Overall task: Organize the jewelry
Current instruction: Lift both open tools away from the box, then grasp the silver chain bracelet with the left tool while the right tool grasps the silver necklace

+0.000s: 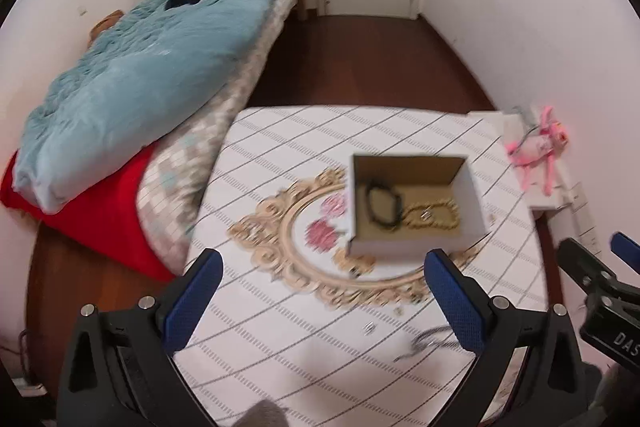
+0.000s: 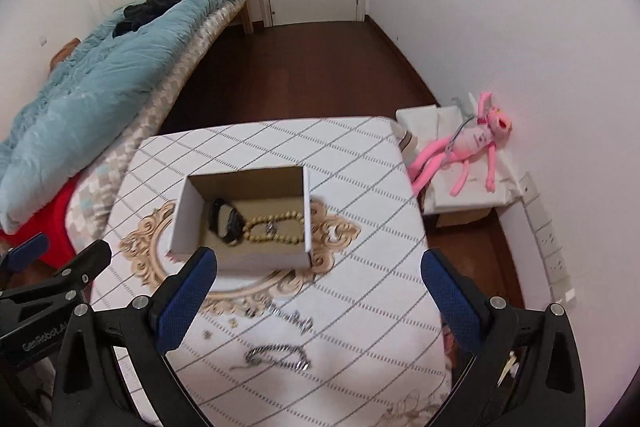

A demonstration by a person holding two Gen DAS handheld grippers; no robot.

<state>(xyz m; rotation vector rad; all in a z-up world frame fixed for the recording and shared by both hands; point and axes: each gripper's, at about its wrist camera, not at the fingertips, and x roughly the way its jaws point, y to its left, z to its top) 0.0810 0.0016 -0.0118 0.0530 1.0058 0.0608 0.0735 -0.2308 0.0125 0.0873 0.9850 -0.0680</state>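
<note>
Jewelry is split between two places: a black bracelet [image 2: 226,223] and a beaded gold necklace [image 2: 276,227] already lie inside the open cardboard box [image 2: 240,259], while loose pieces are left on the bench [image 2: 360,211] nearer the grippers.

Taken from left to right, the left gripper [image 1: 320,301] is seen first, its blue-padded jaws spread wide with nothing held; the box sits just ahead of it and slightly to its right, and a thin silver chain [image 1: 428,341] lies by its right finger. The right gripper [image 2: 320,301] is likewise wide open and empty, the box being directly ahead of it. Between its fingers and a little below lie a silver chain bracelet [image 2: 276,353] and a second tangled chain [image 2: 292,317], with small stud-like bits [image 2: 207,334] close to its left finger. Off to its far right a pink plush toy [image 2: 468,147] rests on a low white stand.

Risk is judged to lie mainly in the pickup. A fine chain flat on cloth may be missed or only partly caught, so that it slips out on the way to the box. The tiny studs could be knocked off the bench. The light box could be shoved by a careless finger.
</note>
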